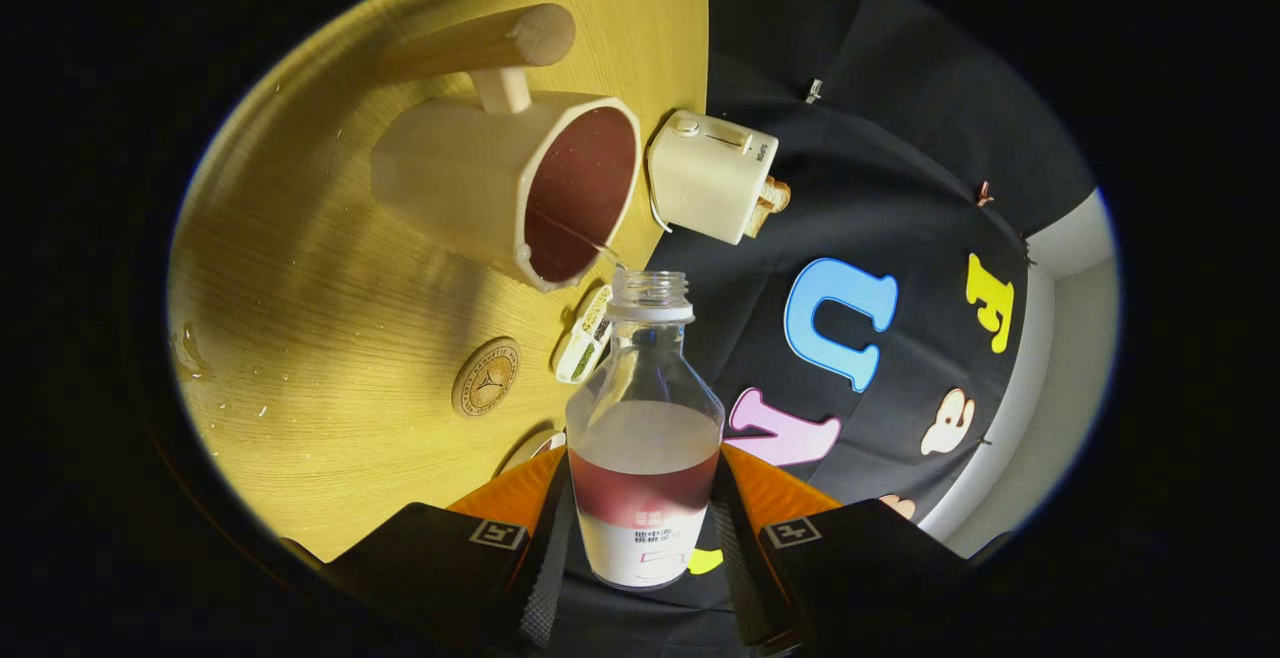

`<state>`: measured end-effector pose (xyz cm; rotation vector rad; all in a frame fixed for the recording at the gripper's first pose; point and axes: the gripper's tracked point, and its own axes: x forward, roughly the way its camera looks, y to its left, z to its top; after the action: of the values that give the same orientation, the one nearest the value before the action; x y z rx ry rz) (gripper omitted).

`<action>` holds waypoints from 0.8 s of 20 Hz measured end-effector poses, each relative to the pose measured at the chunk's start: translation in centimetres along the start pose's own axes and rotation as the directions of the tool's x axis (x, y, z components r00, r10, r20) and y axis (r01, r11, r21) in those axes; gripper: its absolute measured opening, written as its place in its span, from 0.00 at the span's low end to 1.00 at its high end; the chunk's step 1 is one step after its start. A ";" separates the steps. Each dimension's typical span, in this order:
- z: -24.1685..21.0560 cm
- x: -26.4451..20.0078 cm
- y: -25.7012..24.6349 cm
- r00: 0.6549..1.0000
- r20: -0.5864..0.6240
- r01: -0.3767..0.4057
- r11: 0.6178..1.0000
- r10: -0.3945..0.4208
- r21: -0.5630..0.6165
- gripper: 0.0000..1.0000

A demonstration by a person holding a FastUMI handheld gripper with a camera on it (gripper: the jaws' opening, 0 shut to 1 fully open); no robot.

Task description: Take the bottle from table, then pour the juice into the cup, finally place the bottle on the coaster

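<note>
My gripper (pixel 640 528) is shut on a clear bottle (pixel 645 438) with a white label and no cap, both fingers pressing on its lower body. The view is rolled hard, so the bottle is tipped. Red juice lies low in the bottle, and a thin stream (pixel 610 256) runs from near its mouth into the cream cup (pixel 510 188) with a wooden handle just beyond the bottle. The cup holds red juice. The round wooden coaster (pixel 485 376) lies on the table (pixel 330 318), beside the bottle and nearer the fingers than the cup.
A cream toaster (pixel 712 174) with bread in it stands at the table's edge beside the cup. A small white and green object (pixel 583 335) lies between the coaster and the bottle's neck. A few drops (pixel 190 348) wet the tabletop.
</note>
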<state>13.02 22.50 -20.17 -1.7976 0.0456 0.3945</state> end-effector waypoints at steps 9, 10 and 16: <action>0.4 -0.2 -0.4 1.000 0.029 0.014 0.999 -0.013 -0.036 0.71; 0.5 -0.1 -0.5 0.999 0.033 0.019 0.999 -0.017 -0.044 0.71; 0.8 0.2 -1.2 0.997 0.059 0.045 0.995 -0.039 -0.093 0.71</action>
<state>13.31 23.59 -19.26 -1.8764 -0.0517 0.4240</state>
